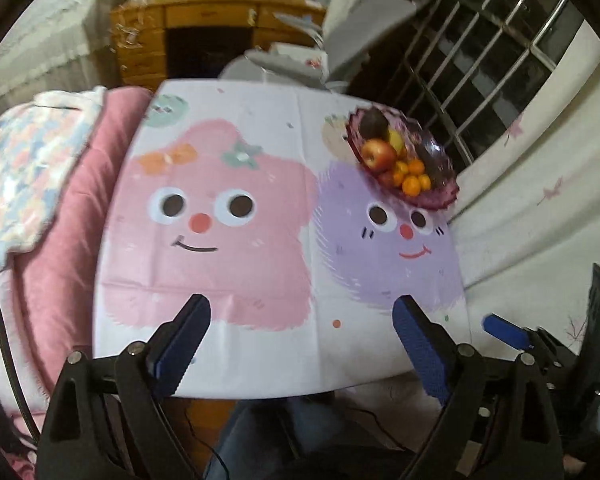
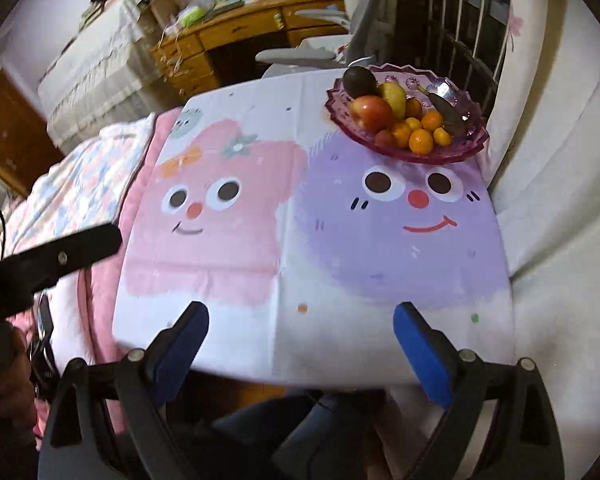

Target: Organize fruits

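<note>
Your worktop point(image 2: 300, 272) lies bare from six o'clock up through its middle, so you can pass freely over the cloth there. At one o'clock the purple fruit bowl point(image 2: 464, 148) stands near the far right corner. Pink bedding point(image 1: 60, 240) crowds the nine o'clock edge; the barred window point(image 1: 480, 60) closes two o'clock.
</note>
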### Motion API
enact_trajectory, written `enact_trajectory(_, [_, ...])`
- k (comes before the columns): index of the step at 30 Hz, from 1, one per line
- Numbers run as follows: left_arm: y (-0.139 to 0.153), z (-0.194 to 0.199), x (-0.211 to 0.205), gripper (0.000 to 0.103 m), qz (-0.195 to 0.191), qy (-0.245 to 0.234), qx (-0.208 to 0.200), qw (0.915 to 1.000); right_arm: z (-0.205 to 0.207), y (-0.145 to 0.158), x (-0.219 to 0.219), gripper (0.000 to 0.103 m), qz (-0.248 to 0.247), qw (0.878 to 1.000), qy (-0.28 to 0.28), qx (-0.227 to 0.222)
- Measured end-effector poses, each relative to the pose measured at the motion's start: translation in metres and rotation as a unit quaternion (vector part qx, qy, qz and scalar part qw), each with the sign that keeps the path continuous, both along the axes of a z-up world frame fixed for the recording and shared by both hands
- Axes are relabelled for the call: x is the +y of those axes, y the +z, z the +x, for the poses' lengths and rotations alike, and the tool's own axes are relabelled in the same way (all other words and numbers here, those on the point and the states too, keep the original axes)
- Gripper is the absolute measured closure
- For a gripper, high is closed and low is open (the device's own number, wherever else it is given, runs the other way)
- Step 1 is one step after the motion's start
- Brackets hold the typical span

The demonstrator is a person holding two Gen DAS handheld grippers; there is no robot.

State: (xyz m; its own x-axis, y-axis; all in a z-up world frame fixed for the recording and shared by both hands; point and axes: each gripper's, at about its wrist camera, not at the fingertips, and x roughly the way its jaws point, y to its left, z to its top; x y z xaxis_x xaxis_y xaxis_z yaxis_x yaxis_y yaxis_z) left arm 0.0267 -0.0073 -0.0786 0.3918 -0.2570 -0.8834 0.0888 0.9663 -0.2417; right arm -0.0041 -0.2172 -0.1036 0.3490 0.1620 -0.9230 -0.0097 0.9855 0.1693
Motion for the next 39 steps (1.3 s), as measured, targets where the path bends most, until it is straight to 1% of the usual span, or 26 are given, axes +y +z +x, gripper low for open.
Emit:
enact_trajectory(2, [0.013, -0.011, 0.003, 0.009, 0.006, 0.023, -0.005, 0.9997, -0.006, 0.014, 0.001, 0.008, 0.0, 1.0, 0.006, 0.002])
enact_trajectory(4, [0.024, -0.023, 0.003, 0.009, 0.011, 0.036, -0.013, 0.9992, -0.011, 0.03, -0.003, 0.008, 0.017, 1.0, 0.012, 0.005])
enact_trajectory(5, [0.03, -0.029, 0.001, 0.009, 0.016, 0.039, -0.019, 0.9989, -0.016, 0.039, -0.005, 0.008, 0.029, 0.999, 0.013, 0.007])
enact_trajectory(7, [0.04, -0.04, -0.005, 0.009, 0.027, 0.038, -0.03, 0.9984, -0.023, 0.05, -0.007, 0.008, 0.036, 0.999, 0.02, 0.004])
enact_trajectory(10, [0.051, -0.055, -0.014, 0.008, 0.039, 0.039, -0.044, 0.9975, -0.038, 0.066, -0.006, 0.008, 0.026, 0.999, 0.034, -0.016])
enact_trajectory(13, [0.059, -0.067, -0.024, 0.001, 0.051, 0.045, -0.058, 0.996, -0.052, 0.078, -0.007, 0.007, 0.012, 0.998, 0.035, -0.046])
enact_trajectory(14, [0.059, -0.069, -0.027, 0.001, 0.055, 0.044, -0.06, 0.9957, -0.053, 0.08, -0.009, 0.007, 0.011, 0.998, 0.035, -0.052])
enact_trajectory(17, [0.06, -0.075, -0.033, 0.001, 0.068, 0.045, -0.065, 0.9946, -0.057, 0.082, -0.013, 0.007, 0.016, 0.997, 0.032, -0.064])
enact_trajectory(20, [0.061, -0.081, -0.037, 0.001, 0.079, 0.052, -0.072, 0.9929, -0.06, 0.082, -0.013, 0.007, 0.007, 0.997, 0.027, -0.073])
enact_trajectory(24, [0.063, -0.088, -0.038, 0.001, 0.099, 0.065, -0.088, 0.989, -0.066, 0.078, -0.014, 0.007, 0.012, 0.996, 0.023, -0.083])
enact_trajectory(32, [0.066, -0.09, -0.043, 0.001, 0.115, 0.063, -0.103, 0.986, -0.07, 0.076, -0.016, 0.007, 0.021, 0.995, 0.02, -0.091])
enact_trajectory(39, [0.066, -0.09, -0.046, 0.001, 0.118, 0.064, -0.103, 0.9855, -0.07, 0.076, -0.016, 0.005, 0.016, 0.996, 0.016, -0.088])
